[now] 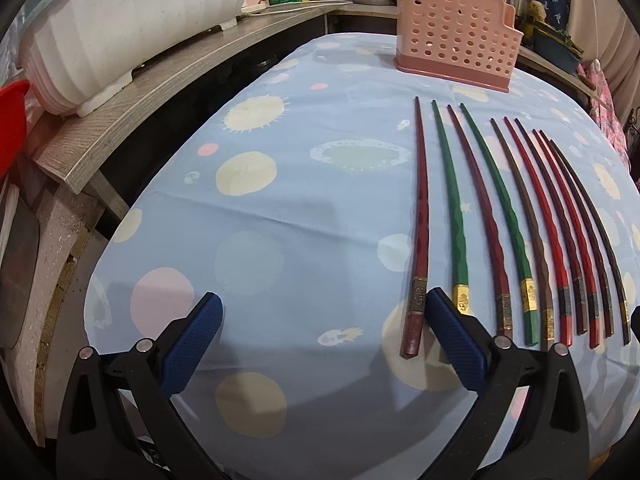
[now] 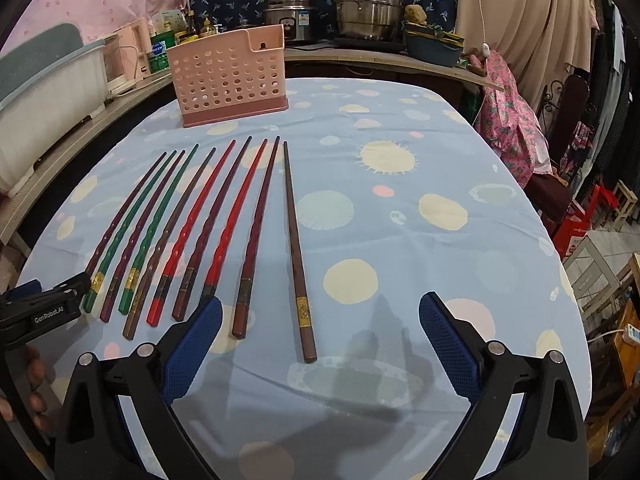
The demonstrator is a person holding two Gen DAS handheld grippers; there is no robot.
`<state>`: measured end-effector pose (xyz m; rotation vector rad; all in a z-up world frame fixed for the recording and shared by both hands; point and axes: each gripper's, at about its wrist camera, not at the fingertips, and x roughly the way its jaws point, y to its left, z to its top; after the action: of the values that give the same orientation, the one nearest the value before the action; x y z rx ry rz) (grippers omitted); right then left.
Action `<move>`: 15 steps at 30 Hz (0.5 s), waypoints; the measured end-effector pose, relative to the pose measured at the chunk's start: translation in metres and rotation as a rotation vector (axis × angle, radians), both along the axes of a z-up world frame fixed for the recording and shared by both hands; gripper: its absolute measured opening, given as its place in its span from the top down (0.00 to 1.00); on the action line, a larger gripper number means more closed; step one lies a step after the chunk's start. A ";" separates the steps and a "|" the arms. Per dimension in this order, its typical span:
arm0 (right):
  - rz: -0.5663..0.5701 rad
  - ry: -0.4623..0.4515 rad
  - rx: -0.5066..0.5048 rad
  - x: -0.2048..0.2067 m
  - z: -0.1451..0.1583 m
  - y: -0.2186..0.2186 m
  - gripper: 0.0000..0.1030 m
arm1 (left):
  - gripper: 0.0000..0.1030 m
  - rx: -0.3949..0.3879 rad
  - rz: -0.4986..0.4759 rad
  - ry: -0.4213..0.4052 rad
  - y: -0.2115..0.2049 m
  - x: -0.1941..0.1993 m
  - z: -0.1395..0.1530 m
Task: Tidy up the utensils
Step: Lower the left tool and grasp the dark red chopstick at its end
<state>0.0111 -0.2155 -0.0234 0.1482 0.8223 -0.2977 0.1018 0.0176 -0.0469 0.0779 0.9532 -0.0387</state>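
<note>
Ten chopsticks (image 2: 192,236) lie side by side in a fanned row at the left centre of the right wrist frame, thick ends toward the cameras, probably so each can be pinched by its handle and carried to the pink holder (image 2: 230,80) standing beyond their tips at upper centre. Both the left tool (image 1: 324,340) and the right tool (image 2: 320,344) are spread wide and hold nothing, low over the cloth-covered surface (image 2: 420,248). The close spacing looks the main obstacle; pots (image 2: 366,6) sit well behind.
</note>
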 end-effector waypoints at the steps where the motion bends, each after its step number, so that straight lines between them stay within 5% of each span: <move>1: 0.003 0.000 0.004 0.001 -0.001 -0.001 0.11 | 0.06 -0.004 0.005 0.001 0.001 0.001 0.000; 10: 0.047 0.025 0.065 0.016 -0.018 -0.005 0.48 | 0.17 -0.051 0.002 0.004 0.004 0.004 0.000; 15: 0.070 0.016 0.039 0.018 -0.018 -0.002 0.60 | 0.42 -0.070 -0.031 0.004 -0.001 0.000 0.004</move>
<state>0.0292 -0.2170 -0.0413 0.1535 0.8478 -0.2176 0.1021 0.0166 -0.0427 0.0277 0.9538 -0.1008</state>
